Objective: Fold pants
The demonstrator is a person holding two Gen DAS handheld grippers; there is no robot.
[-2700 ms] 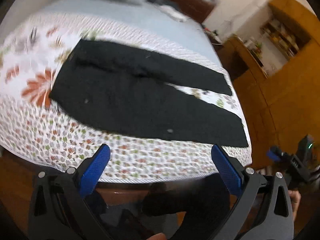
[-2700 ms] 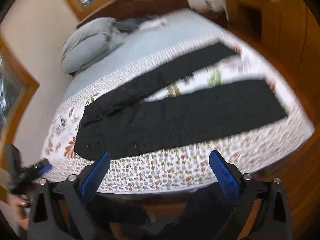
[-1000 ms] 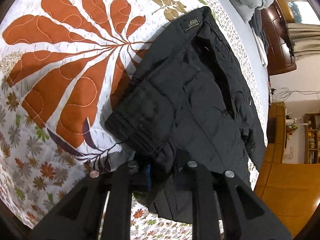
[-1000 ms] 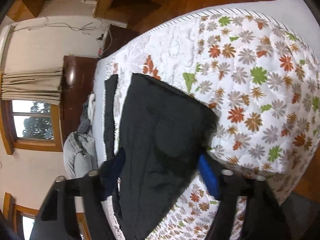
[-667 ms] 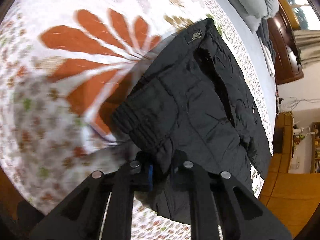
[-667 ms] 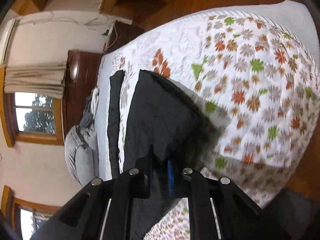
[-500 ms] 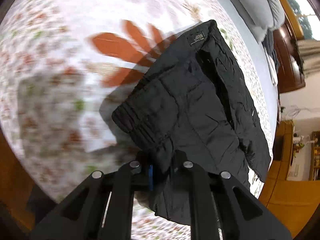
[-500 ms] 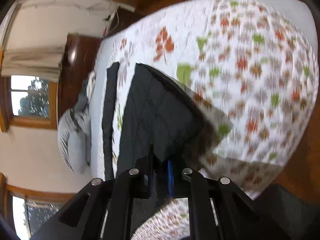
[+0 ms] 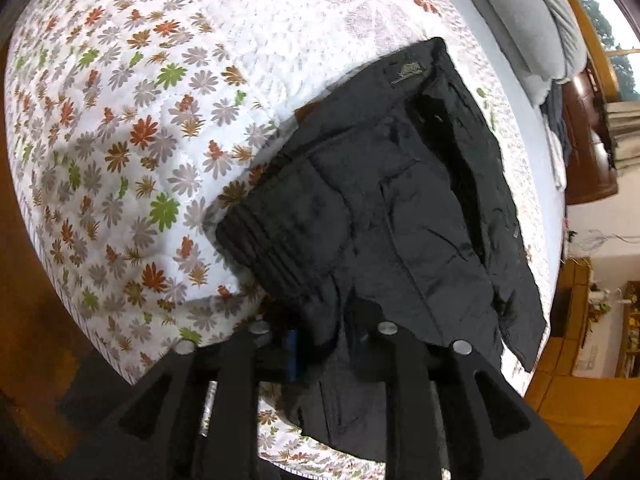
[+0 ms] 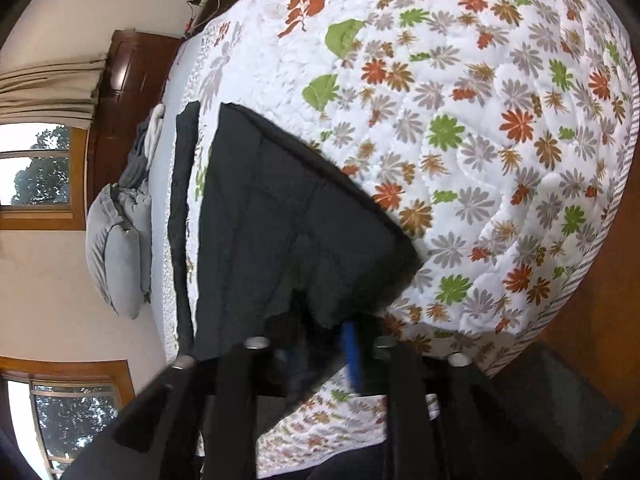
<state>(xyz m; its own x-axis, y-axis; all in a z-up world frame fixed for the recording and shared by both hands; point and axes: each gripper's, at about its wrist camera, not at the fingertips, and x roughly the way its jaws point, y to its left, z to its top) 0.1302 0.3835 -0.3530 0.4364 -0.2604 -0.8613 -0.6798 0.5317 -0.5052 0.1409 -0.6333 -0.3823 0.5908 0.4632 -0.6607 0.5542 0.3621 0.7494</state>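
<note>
Black pants (image 9: 400,216) lie on a floral quilted bed. In the left wrist view my left gripper (image 9: 320,344) is shut on the near corner of the waistband, which is lifted off the quilt. In the right wrist view my right gripper (image 10: 328,340) is shut on the near corner of the hem of one pant leg (image 10: 280,232), also raised. The other leg (image 10: 182,184) lies flat farther back along the bed.
The quilt (image 9: 120,128) covers the bed to its rounded edge; it also shows in the right wrist view (image 10: 500,120). Grey pillows (image 10: 116,248) and a dark wooden headboard (image 10: 128,92) are at the far end. Wooden floor and cabinets (image 9: 580,400) flank the bed.
Both grippers have closed on the pants, left on the waistband and right on the leg hem. Both have since lifted their corners and drawn back toward the bed edge.
</note>
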